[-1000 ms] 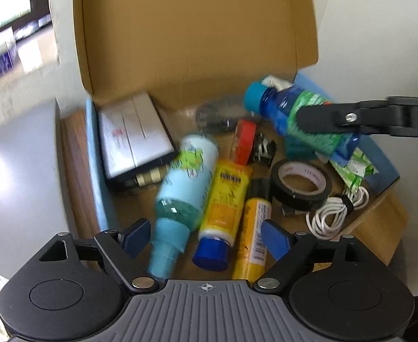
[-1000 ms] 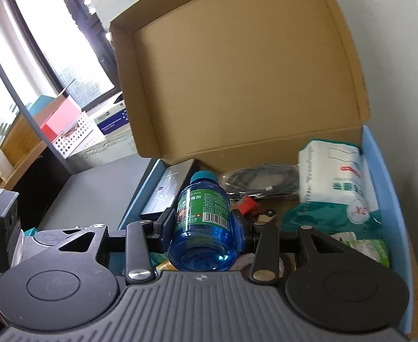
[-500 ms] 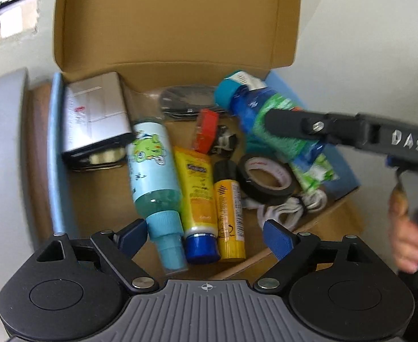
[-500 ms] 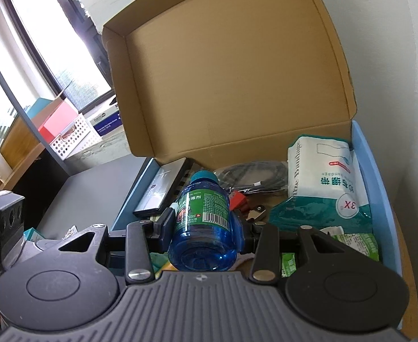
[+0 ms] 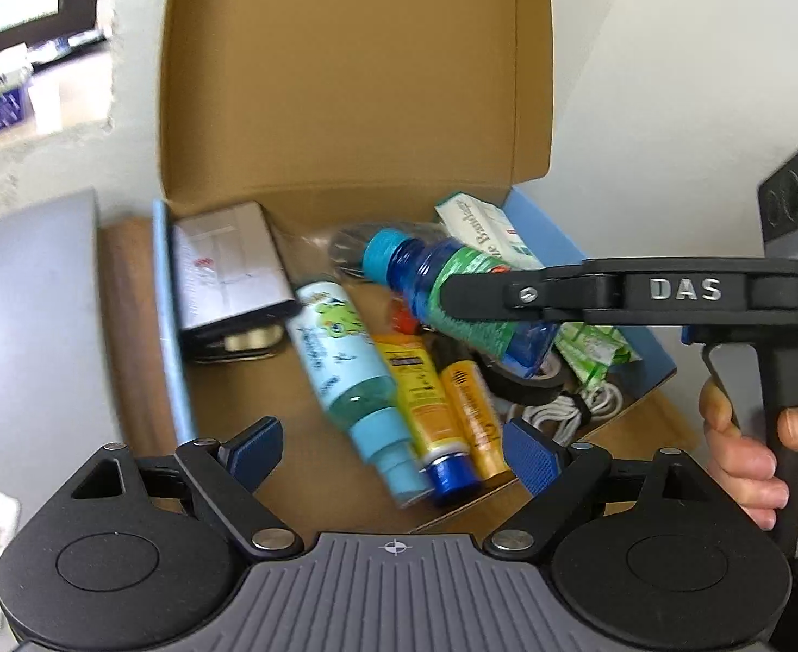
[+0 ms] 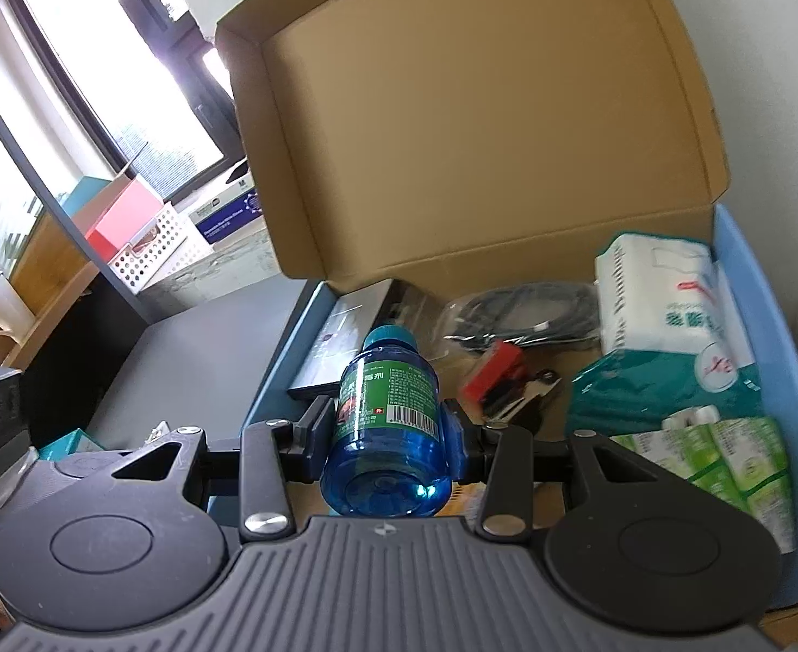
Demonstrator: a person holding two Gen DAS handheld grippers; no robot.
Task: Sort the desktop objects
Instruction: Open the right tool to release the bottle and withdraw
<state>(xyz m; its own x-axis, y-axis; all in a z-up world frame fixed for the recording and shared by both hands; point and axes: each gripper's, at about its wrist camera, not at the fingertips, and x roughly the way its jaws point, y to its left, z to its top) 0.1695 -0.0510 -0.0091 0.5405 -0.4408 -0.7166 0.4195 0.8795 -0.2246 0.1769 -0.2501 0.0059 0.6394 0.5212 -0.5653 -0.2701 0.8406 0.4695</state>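
In the left wrist view, an open cardboard box (image 5: 355,87) is seen with its lid raised at the back. Laid side by side on its floor: a pale blue spray bottle (image 5: 344,364), a yellow tube with a blue cap (image 5: 423,407) and a slim orange tube (image 5: 469,413). A silver flat case (image 5: 225,266) is set at the box's left side; black tape (image 5: 524,386) and a coiled white cable (image 5: 556,407) are lodged at the right. The left gripper (image 5: 393,451) is held over the near edge, fingers spread apart and holding nothing. The right gripper (image 5: 486,299) is clamped on a blue bottle (image 5: 426,271), held tilted above the contents, cap toward the lid.

In the right wrist view, the blue bottle (image 6: 385,424) is gripped at its green label between the right gripper (image 6: 385,437) pads, base toward the camera. Beyond it are recorded a bagged black cable (image 6: 524,315), a red clip (image 6: 494,375), a white tissue pack (image 6: 665,293) and green packets (image 6: 725,456) by the box's blue right wall (image 6: 768,326).
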